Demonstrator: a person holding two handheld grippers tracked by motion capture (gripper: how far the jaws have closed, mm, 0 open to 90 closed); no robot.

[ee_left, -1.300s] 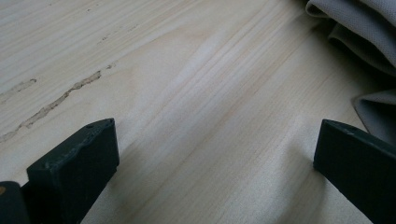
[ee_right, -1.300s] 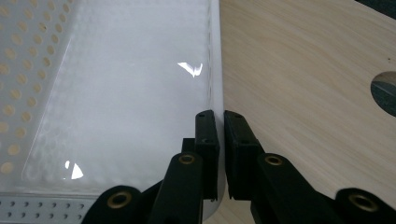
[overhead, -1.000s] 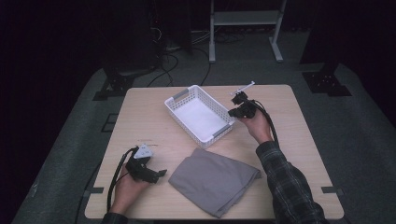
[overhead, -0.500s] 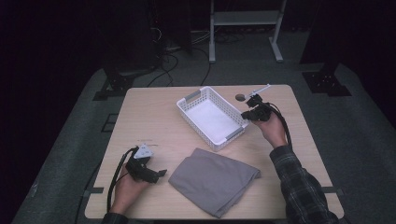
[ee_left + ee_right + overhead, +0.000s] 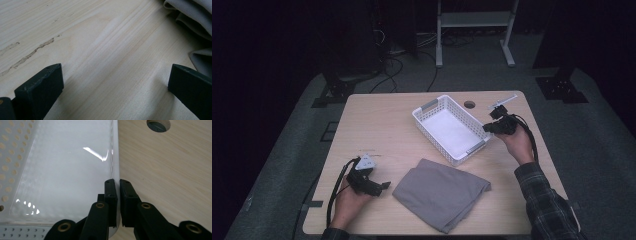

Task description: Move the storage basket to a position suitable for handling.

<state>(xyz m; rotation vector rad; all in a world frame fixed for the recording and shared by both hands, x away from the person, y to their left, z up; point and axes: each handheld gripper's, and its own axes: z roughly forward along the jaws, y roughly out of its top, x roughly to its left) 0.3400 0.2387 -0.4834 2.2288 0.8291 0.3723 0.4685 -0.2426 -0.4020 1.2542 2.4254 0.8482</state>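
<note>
1. We take the white basket (image 5: 451,129) as our landmark. It sits on the wooden tabletop (image 5: 382,125), turned at an angle to the edges, in the far right part of the surface.
2. Our right gripper (image 5: 495,127) is at the basket's right side wall, near its nearer corner. In the right gripper view the right gripper (image 5: 118,181) has its jaws closed on the thin white rim (image 5: 115,157) of the basket, one jaw inside the wall and one outside.
3. The basket holds nothing, and its glossy white floor shows highlights. Its far walls are perforated with small holes, and a grey handle strip marks each short end.
4. Just beyond the basket's far right side we see a round hole (image 5: 469,104) in the tabletop. It also shows in the right gripper view, to the right of the rim.
5. A folded grey cloth (image 5: 441,192) lies on the tabletop nearer to us than the basket, close to its near corner but not touching it.
6. Our left gripper (image 5: 377,187) is well apart from the basket, to the left of the cloth, near the front edge of the tabletop. In the left gripper view its jaws stand wide open over bare wood with nothing between them, and the cloth's folds (image 5: 192,15) lie just beyond the right jaw.
</note>
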